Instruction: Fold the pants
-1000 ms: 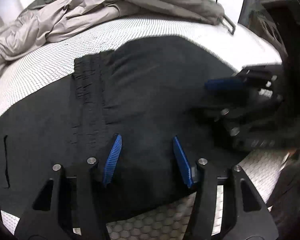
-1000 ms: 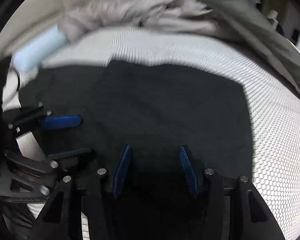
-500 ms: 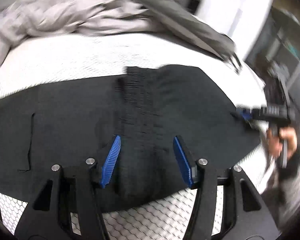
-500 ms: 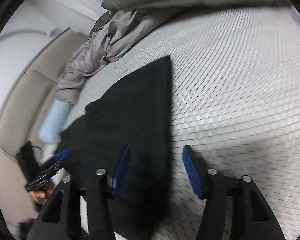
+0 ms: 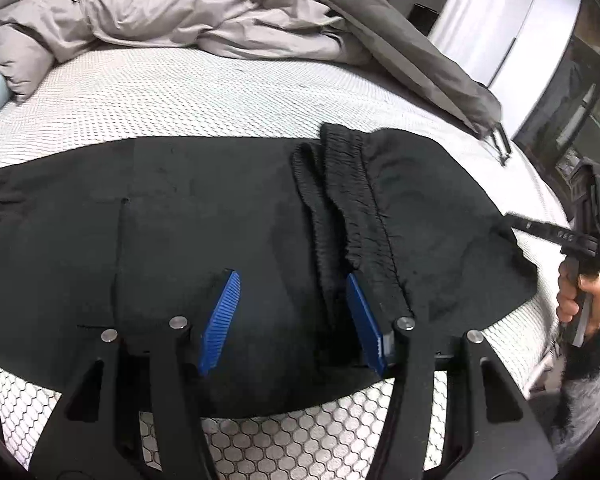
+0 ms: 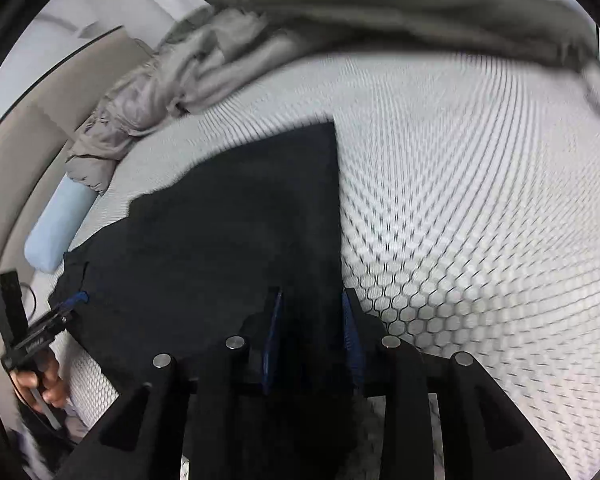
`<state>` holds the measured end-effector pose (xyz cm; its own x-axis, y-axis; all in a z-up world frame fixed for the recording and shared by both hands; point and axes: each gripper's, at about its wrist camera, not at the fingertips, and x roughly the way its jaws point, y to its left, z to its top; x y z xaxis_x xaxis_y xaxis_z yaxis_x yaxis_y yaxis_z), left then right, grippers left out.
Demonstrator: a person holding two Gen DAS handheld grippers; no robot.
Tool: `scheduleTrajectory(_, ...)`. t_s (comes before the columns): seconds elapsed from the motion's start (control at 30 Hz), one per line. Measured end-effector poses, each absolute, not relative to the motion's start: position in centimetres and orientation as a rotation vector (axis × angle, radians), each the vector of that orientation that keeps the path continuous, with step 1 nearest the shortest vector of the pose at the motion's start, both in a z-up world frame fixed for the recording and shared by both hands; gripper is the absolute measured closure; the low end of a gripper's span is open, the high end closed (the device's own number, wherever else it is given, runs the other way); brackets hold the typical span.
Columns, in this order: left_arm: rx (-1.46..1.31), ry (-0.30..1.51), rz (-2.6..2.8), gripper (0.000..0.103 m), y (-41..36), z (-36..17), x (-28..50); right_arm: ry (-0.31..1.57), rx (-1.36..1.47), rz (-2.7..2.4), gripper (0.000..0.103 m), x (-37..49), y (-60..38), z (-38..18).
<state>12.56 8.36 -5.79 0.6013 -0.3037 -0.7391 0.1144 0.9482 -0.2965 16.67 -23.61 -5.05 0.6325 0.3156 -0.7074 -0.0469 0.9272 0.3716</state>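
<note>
Two grippers work on the black pants (image 5: 228, 216), which lie flat across the middle of the white bed (image 5: 180, 92). The left gripper (image 5: 290, 312) has its jaws wide apart over the cloth, holding nothing. The right gripper (image 6: 310, 340) has its jaws close on the pants' edge at the bottom middle; I think it is pinching it. If that pinch is weak, the cloth could slip out and the fold could flop crooked.
</note>
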Motion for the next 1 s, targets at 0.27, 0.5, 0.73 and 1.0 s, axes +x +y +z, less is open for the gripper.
scheduleTrajectory(0.27, -0.273, 0.89, -0.381, 0.051, 6.9, -4.7, 11.8, 0.809, 0.19, 0.402, 0.061, 16.0, -15.9, -3.2)
scheduleTrajectory(0.5, -0.359, 0.832, -0.401, 0.051, 8.2, -2.9, 11.0, 0.888, 0.125, 0.421, 0.06, 17.1, -13.0, -5.1)
scheduleTrajectory(0.73, -0.255, 0.903, -0.444, 0.045, 4.7, -4.8, 11.6, 0.916, 0.141, 0.408, 0.056, 17.3, -13.6, -6.9)
scheduleTrajectory(1.0, -0.187, 0.929, -0.502, 0.093, 3.2, -4.2, 11.1, 0.913, 0.12, 0.416, 0.053, 17.4, -13.3, -6.8)
